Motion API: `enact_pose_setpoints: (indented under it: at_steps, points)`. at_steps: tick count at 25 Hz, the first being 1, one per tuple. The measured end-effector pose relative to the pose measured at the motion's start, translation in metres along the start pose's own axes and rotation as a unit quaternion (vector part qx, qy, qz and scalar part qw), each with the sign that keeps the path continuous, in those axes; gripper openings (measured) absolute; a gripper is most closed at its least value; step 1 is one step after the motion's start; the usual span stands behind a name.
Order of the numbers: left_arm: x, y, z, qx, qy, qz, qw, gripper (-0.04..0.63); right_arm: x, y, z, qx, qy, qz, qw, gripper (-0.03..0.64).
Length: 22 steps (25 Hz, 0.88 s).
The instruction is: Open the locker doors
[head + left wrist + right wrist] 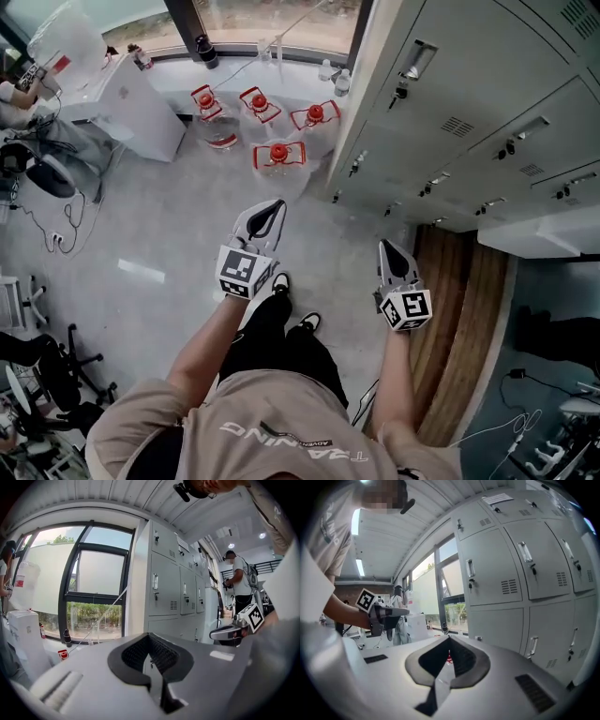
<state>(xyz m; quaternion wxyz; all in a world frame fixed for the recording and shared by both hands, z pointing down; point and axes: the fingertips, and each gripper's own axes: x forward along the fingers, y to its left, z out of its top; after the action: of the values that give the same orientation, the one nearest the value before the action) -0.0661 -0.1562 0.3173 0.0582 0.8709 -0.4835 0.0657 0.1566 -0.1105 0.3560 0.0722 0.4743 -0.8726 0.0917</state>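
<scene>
A bank of grey lockers [469, 112] rises at the upper right of the head view, every door closed, each with a small handle and lock [405, 80]. My left gripper [272, 208] is held out in front of me over the floor, shut and empty, well short of the lockers. My right gripper [388, 247] is level with it, closer to the locker bank, also shut with nothing in it. The closed doors [164, 581] show in the left gripper view beyond the shut tips [149, 635]. From the right gripper view they [501, 569] fill the right side past its tips [449, 639].
Several water jugs with red caps [278, 155] stand on the floor by the window. A white cabinet [131, 108] is at the far left, an office chair [47, 375] at the lower left. A wooden platform [464, 328] runs along the lockers. Another person [239, 585] stands farther down the row.
</scene>
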Motion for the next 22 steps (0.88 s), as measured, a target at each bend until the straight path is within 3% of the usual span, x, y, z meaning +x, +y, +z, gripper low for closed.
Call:
enact_pose_setpoints:
  at_steps: [3, 7, 10, 13, 22]
  points:
    - [0.011, -0.004, -0.038, -0.001, 0.013, 0.007, 0.9999, 0.006, 0.01, -0.004, -0.034, -0.007, -0.016, 0.005, 1.0, 0.009]
    - [0.036, -0.005, -0.096, -0.01, 0.011, 0.011, 0.9998, 0.006, 0.034, -0.011, -0.109, 0.023, -0.007, 0.004, 1.0, 0.009]
    - [0.061, -0.002, -0.147, -0.01, 0.002, -0.001, 0.9999, 0.006, 0.06, -0.032, -0.172, 0.049, -0.009, -0.017, 0.999, 0.009]
    - [0.086, 0.007, -0.2, -0.015, -0.003, -0.002, 0.9999, 0.006, 0.091, -0.053, -0.229, 0.044, -0.007, -0.032, 0.998, 0.009]
    - [0.158, 0.026, -0.351, 0.002, -0.04, -0.014, 0.9991, 0.006, 0.236, -0.094, -0.392, -0.109, 0.028, 0.039, 0.993, 0.009]
